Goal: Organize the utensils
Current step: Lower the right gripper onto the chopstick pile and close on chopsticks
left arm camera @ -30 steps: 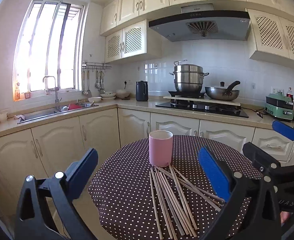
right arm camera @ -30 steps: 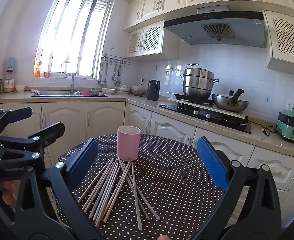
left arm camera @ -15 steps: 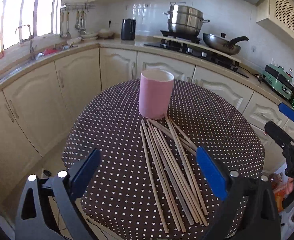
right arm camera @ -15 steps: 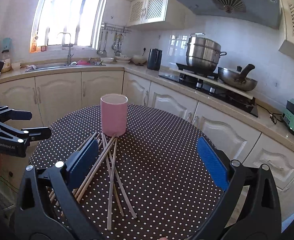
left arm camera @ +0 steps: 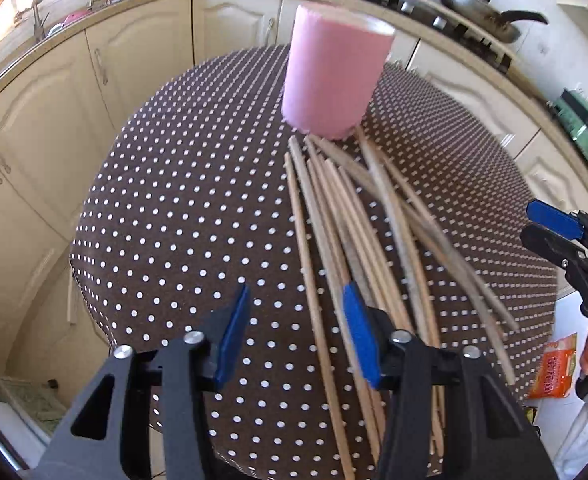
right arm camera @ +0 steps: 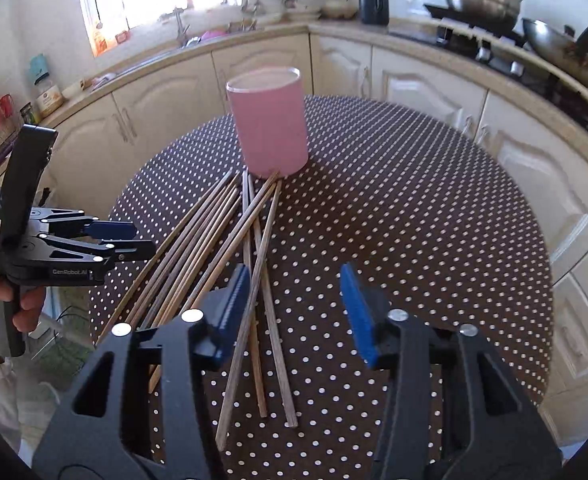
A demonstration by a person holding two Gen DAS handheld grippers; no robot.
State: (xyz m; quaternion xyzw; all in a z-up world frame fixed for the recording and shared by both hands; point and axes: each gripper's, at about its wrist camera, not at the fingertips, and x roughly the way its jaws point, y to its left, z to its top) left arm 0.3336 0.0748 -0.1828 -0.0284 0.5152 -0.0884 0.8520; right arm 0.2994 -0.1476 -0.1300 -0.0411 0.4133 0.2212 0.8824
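Chopsticks (left arm camera: 358, 232) lie in a loose fan on the round desk (left arm camera: 181, 208), which wears a brown cloth with white dots. Their far ends gather at the foot of a pink cup (left arm camera: 334, 76) that stands upright near the desk's far side; several sticks cross one another, and their near ends spread toward the front edge. In the right wrist view the same bundle (right arm camera: 229, 248) runs from the cup (right arm camera: 267, 128) down toward the lower left.

The left gripper (left arm camera: 296, 332) hangs over the near part of the desk with its blue-padded fingers (left arm camera: 356, 332) set a moderate gap apart, holding nothing; the leftmost chopstick runs through the gap between them. The right gripper (right arm camera: 294, 312) also has its fingers (right arm camera: 358, 312) parted and empty, its left pad just over the rightmost sticks. Each gripper shows in the other's view, held in a hand at the desk's side. Behind the desk, cream cabinets (right arm camera: 414, 84) carry a wok (right arm camera: 566, 52).
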